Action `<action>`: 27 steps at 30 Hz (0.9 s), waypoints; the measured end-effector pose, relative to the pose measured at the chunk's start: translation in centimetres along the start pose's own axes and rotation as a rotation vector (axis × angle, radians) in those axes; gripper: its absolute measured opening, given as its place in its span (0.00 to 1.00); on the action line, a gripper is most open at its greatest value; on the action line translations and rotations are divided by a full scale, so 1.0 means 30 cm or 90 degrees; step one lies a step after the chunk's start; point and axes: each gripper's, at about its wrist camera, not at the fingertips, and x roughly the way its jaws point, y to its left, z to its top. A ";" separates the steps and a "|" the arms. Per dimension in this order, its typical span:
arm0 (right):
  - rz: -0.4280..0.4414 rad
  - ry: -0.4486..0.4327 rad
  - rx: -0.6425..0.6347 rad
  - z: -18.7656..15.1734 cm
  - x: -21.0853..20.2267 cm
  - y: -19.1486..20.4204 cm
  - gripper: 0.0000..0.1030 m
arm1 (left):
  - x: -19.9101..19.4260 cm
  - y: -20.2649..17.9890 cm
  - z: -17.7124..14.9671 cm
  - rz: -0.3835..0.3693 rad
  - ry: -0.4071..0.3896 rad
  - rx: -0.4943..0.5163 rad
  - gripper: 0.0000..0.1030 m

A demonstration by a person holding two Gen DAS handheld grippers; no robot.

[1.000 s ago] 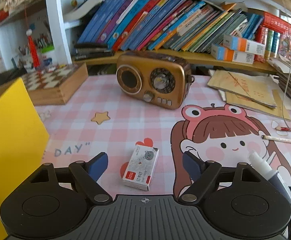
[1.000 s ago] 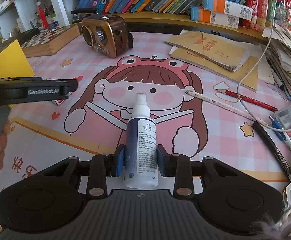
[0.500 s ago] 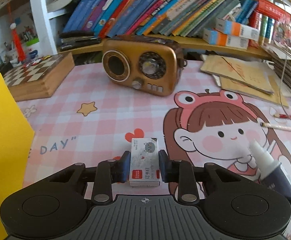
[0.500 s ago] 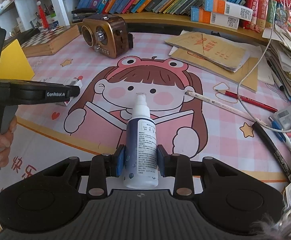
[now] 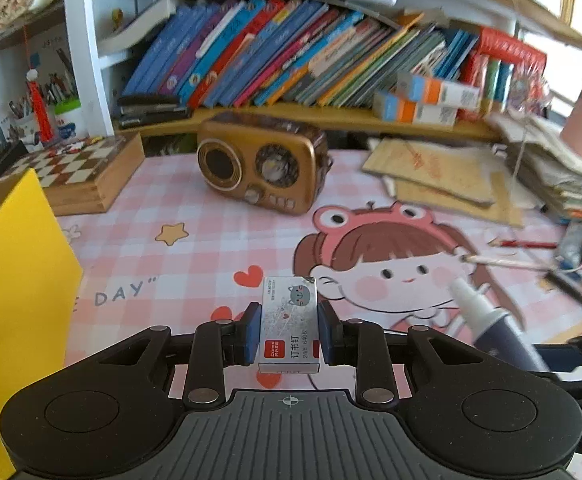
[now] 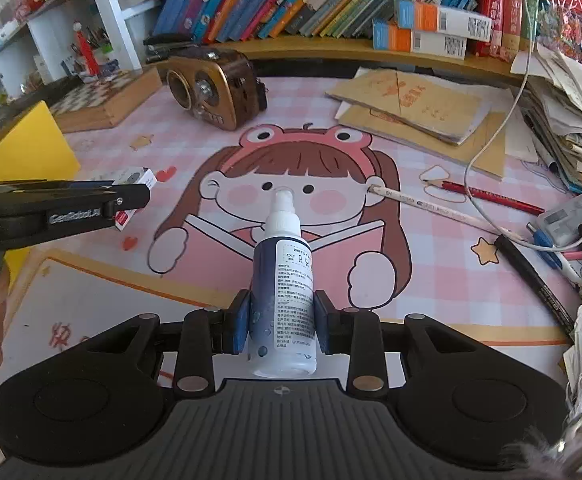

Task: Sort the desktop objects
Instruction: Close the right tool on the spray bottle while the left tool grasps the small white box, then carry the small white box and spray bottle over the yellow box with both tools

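Note:
My left gripper (image 5: 289, 332) is shut on a small white staple box (image 5: 289, 322) with a red label and a cat picture, lifted just above the pink cartoon desk mat (image 5: 195, 248). From the right wrist view that same left gripper (image 6: 131, 194) reaches in from the left with the staple box (image 6: 137, 178) poking out past its tip. My right gripper (image 6: 281, 322) is shut on a dark blue spray bottle (image 6: 283, 280) with a white nozzle pointing away from me; the spray bottle (image 5: 491, 328) also shows at the lower right of the left wrist view.
A yellow box (image 5: 15, 304) stands at the left edge. A brown retro radio (image 5: 261, 166) and a wooden chess box (image 5: 79, 172) sit at the back under a full bookshelf (image 5: 291, 56). Brown notebooks (image 6: 411, 100), pencils (image 6: 487, 196), pens, a white cable (image 6: 491, 136) and paper stacks crowd the right side.
The left gripper closed on the staple box, which lay loose on the mat a second ago, and has lifted it slightly. The right gripper kept still, holding the spray bottle.

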 end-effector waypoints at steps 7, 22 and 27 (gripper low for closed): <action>0.021 -0.013 -0.006 -0.025 -0.075 0.031 0.29 | -0.136 0.009 -0.039 -0.018 -0.019 -0.037 0.27; 0.028 -0.015 -0.015 -0.164 -0.246 0.150 0.29 | -0.425 0.068 -0.211 -0.056 -0.040 -0.101 0.27; 0.020 -0.013 -0.008 -0.227 -0.287 0.218 0.29 | -0.498 0.108 -0.274 -0.074 -0.039 -0.114 0.27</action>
